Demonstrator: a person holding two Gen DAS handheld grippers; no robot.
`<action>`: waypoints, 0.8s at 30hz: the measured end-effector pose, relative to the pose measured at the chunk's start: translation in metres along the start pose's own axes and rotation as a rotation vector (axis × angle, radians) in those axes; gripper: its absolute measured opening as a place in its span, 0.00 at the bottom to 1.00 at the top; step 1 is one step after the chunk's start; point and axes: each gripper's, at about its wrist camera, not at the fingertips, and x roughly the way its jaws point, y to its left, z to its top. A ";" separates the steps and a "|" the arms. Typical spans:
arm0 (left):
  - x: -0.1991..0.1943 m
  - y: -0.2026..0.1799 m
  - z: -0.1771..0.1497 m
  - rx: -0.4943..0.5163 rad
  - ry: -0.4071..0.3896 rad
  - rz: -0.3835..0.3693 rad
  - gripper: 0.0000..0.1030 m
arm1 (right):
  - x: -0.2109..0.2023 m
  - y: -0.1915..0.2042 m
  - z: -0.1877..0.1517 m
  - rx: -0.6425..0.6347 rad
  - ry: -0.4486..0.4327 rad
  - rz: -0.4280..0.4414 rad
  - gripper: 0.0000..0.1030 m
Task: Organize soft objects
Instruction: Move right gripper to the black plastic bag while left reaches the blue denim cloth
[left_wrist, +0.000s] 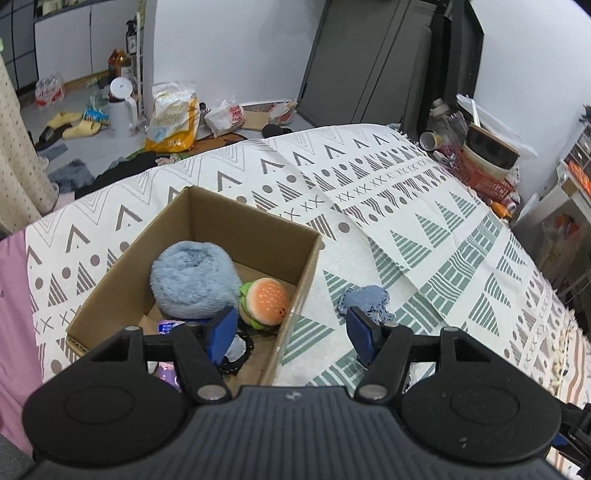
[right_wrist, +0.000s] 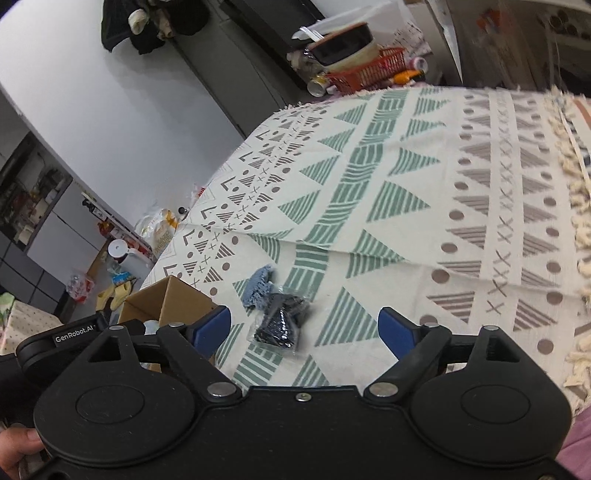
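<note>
Already, a blue plush (left_wrist: 192, 282) and burger toy (left_wrist: 264, 301) are seen inside the cardboard box (left_wrist: 255, 227); beside the box a blue cloth (right_wrist: 258, 286) and a wrapped dark item (right_wrist: 282, 323) remain; left gripper (left_wrist: 291, 332) and right gripper (right_wrist: 304, 328) are held wide apart, empty

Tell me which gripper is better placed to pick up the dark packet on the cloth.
Probably the right gripper: it is open and the dark packet lies between its fingers. The left gripper straddles the cardboard box wall, beside the blue cloth piece.
</note>
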 end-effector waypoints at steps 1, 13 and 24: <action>0.000 -0.004 -0.001 0.012 -0.004 0.005 0.62 | 0.000 -0.003 -0.001 0.006 0.002 0.004 0.84; 0.011 -0.044 -0.015 0.109 0.012 0.035 0.62 | 0.021 -0.035 -0.007 0.103 0.065 0.090 0.80; 0.020 -0.074 -0.021 0.145 -0.005 0.021 0.62 | 0.051 -0.052 -0.007 0.256 0.122 0.226 0.62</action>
